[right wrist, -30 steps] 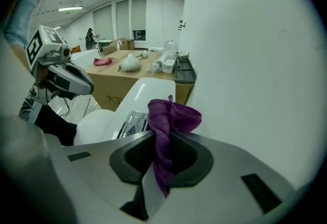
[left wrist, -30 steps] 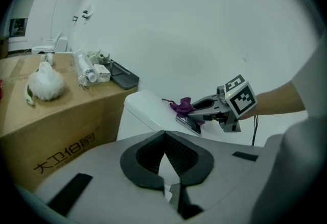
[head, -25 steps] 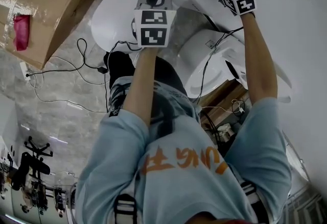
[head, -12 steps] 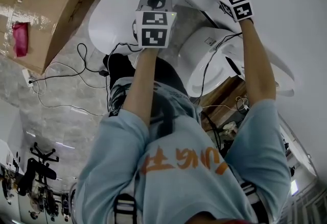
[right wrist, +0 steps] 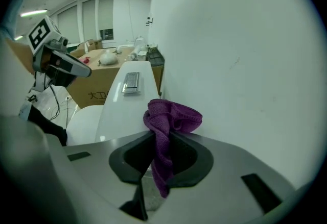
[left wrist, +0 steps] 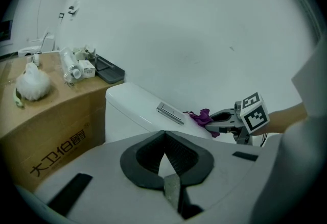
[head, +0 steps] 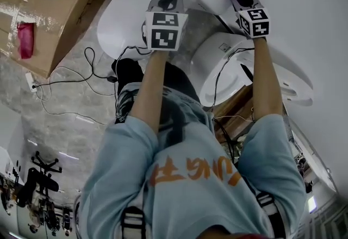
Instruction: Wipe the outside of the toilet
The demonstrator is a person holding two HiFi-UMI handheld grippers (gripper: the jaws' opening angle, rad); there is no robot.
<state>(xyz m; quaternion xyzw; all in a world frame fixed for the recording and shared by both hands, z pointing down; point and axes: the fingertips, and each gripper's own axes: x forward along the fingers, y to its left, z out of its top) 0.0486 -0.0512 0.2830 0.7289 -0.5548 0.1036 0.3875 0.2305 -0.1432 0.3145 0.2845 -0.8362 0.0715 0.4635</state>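
Right gripper [right wrist: 162,139]: jaws are clamped on a purple cloth [right wrist: 172,116], which is bunched above the pads with a tail hanging below them.
Left gripper [left wrist: 164,135]: jaws are closed tip to tip with nothing between them. It is held in the air over the bowl side and touches nothing.
Purple cloth, location: it is seen at the rear of the toilet's tank lid [right wrist: 113,113], just beside the wall [right wrist: 240,39], and appears to rest on the lid top.
Governing relation: the lid's long axis is observed to run straight ahead of the right jaws. The uncovered length lies forward of the cloth. The right gripper is judged the nearer of the two and the only one carrying cloth.
Flush plate [right wrist: 132,81]: set in the lid further along that axis, directly in the line of a forward stroke.
Far end: a cardboard box [right wrist: 94,93] stands beyond the tank, with loose items on top.
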